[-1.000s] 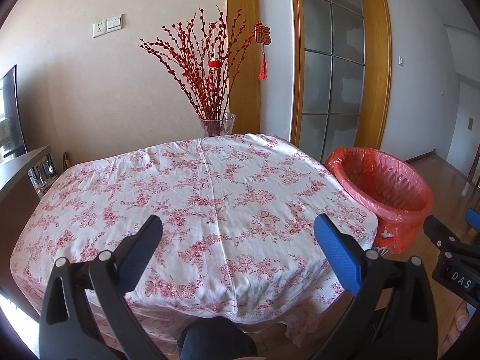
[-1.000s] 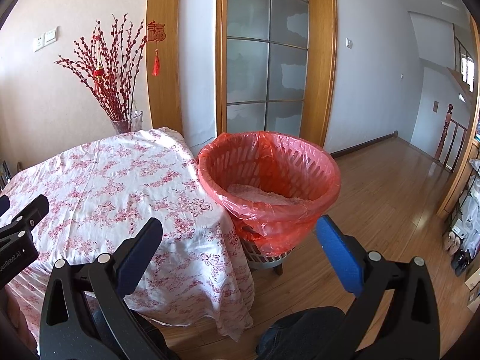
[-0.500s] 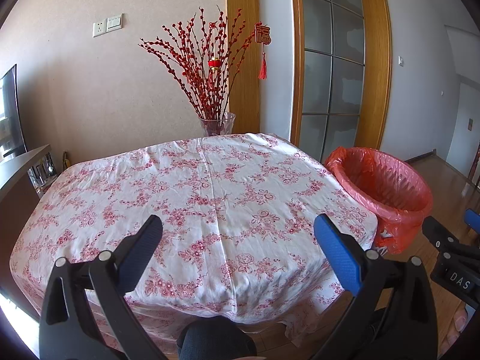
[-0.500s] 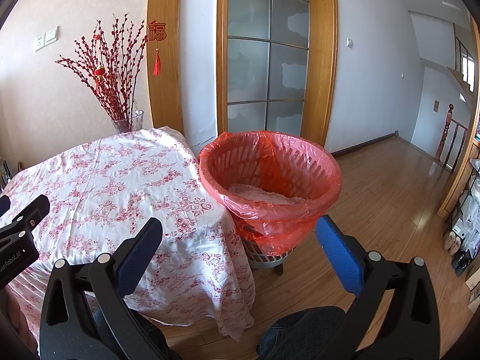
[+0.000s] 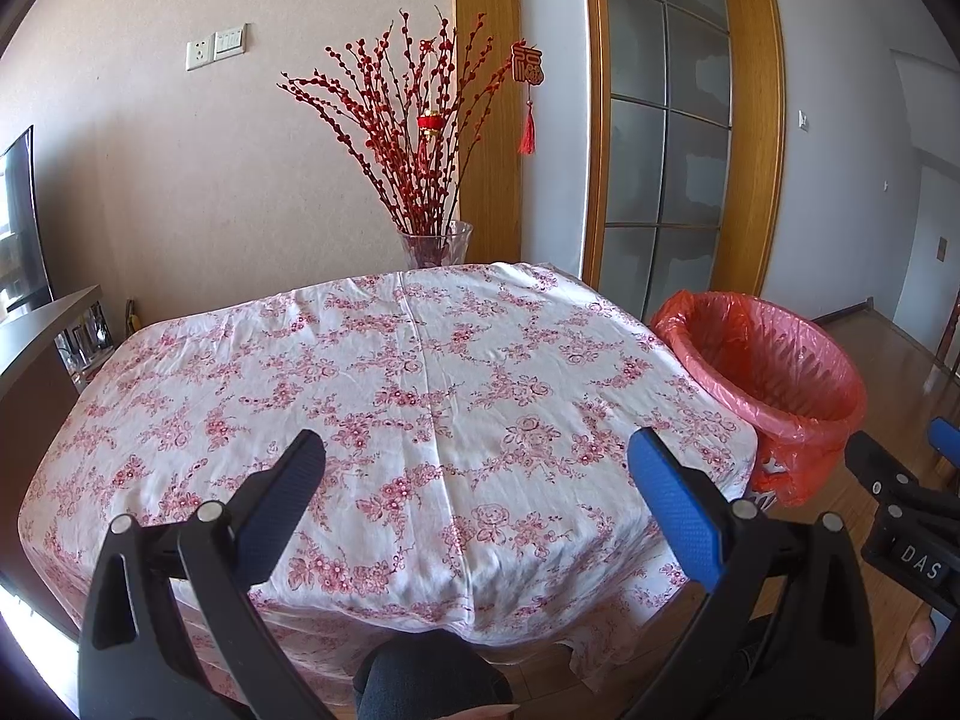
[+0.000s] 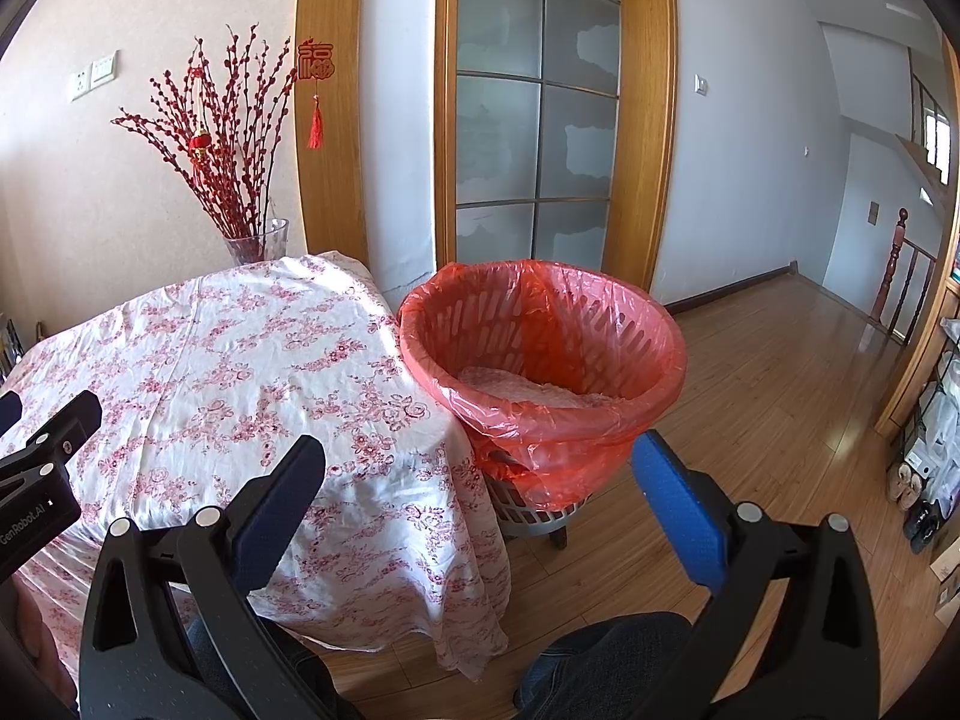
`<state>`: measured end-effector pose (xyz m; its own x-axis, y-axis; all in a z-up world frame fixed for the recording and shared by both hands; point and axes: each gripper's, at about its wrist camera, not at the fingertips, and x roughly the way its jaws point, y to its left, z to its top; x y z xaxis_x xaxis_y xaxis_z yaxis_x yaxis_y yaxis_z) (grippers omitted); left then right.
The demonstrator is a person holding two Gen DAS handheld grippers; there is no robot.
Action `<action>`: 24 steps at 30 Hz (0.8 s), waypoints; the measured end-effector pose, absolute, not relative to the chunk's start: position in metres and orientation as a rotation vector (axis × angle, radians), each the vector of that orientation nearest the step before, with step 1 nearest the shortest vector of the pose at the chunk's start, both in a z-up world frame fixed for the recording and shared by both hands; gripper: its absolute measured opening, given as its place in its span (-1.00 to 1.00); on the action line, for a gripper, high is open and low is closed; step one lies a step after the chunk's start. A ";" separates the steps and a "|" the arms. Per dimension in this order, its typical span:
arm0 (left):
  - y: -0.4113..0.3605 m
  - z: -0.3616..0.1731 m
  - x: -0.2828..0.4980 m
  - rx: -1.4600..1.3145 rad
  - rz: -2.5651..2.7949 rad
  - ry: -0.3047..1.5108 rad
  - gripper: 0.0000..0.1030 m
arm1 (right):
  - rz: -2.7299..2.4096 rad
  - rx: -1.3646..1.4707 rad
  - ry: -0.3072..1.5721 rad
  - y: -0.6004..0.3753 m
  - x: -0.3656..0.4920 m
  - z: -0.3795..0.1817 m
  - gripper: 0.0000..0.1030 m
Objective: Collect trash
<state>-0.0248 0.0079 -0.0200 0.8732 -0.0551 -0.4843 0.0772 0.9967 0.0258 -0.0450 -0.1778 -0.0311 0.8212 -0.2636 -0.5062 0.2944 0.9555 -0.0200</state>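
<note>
A waste basket lined with a red plastic bag (image 6: 540, 348) stands on the floor against the table's right side; pale crumpled trash (image 6: 534, 387) lies in its bottom. The same basket (image 5: 762, 366) shows at the right of the left wrist view. My left gripper (image 5: 474, 468) hovers open over the near edge of the table, nothing between its blue pads. My right gripper (image 6: 474, 468) is open too, held in front of the basket and the table's corner, empty. I see no loose trash on the flowered tablecloth (image 5: 390, 396).
A glass vase of red berry branches (image 5: 432, 240) stands at the table's far edge by the wall. A dark cabinet (image 5: 36, 372) flanks the table on the left. Wooden floor (image 6: 780, 372) stretches right of the basket. The person's knees (image 6: 600, 660) sit below the grippers.
Both views have shifted very slightly; the grippers stay open and empty, and nothing on the table or in the basket has moved.
</note>
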 end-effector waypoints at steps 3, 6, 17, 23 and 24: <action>0.008 -0.021 -0.024 0.044 -0.068 0.507 0.92 | -0.296 0.058 0.530 -0.177 -0.044 -0.032 0.97; 0.008 -0.021 -0.024 0.044 -0.067 0.508 0.92 | -0.294 0.058 0.532 -0.177 -0.044 -0.034 0.97; 0.009 -0.021 -0.023 0.041 -0.069 0.510 0.92 | -0.287 0.056 0.536 -0.176 -0.043 -0.037 0.97; 0.009 -0.021 -0.023 0.038 -0.067 0.509 0.92 | -0.285 0.056 0.536 -0.176 -0.043 -0.037 0.97; 0.009 -0.021 -0.023 0.038 -0.067 0.508 0.92 | -0.285 0.056 0.537 -0.176 -0.043 -0.037 0.97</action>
<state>-0.0225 0.0085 -0.0213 0.8714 -0.0543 -0.4875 0.0731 0.9971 0.0195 -0.0429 -0.1758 -0.0366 0.8210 -0.2530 -0.5118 0.2824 0.9591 -0.0211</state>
